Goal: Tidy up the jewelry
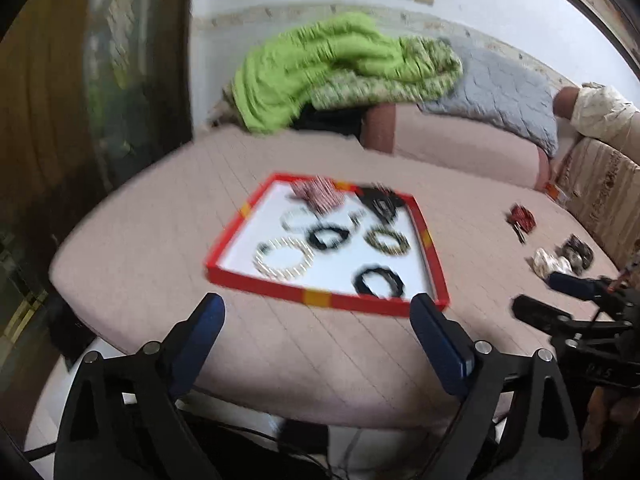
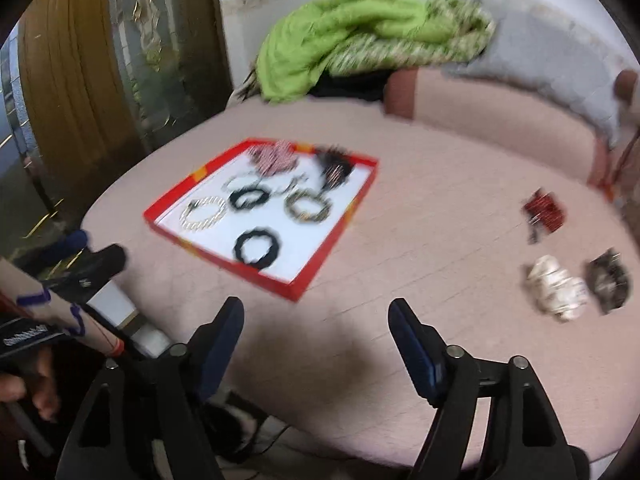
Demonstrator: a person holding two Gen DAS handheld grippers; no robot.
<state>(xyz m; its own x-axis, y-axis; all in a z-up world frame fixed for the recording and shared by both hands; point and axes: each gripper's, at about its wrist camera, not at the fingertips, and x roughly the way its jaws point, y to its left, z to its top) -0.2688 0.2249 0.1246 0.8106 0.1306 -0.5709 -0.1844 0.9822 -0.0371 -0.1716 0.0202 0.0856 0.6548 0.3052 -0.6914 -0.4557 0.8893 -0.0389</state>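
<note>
A red-rimmed tray (image 1: pixel 280 290) (image 2: pixel 224 266) with a white floor lies on the pink bed. It holds several bracelets, among them a white beaded one (image 1: pixel 285 258) (image 2: pixel 203 214) and a black one (image 1: pixel 379 282) (image 2: pixel 257 249). Loose on the bed to the right lie a red piece (image 1: pixel 521 218) (image 2: pixel 543 209), a white piece (image 1: pixel 551 264) (image 2: pixel 558 288) and a dark piece (image 1: pixel 578 252) (image 2: pixel 610 280). My left gripper (image 1: pixel 318 306) hangs open just short of the tray's near rim, holding nothing. My right gripper (image 2: pixel 316 307) is open over bare bedding, between tray and loose pieces.
A green blanket (image 1: pixel 320 68) and a grey pillow (image 1: pixel 500 92) are piled at the far end of the bed. A wooden door (image 2: pixel 80 80) stands to the left. The bed's near edge runs just under both grippers. Both views are motion-blurred.
</note>
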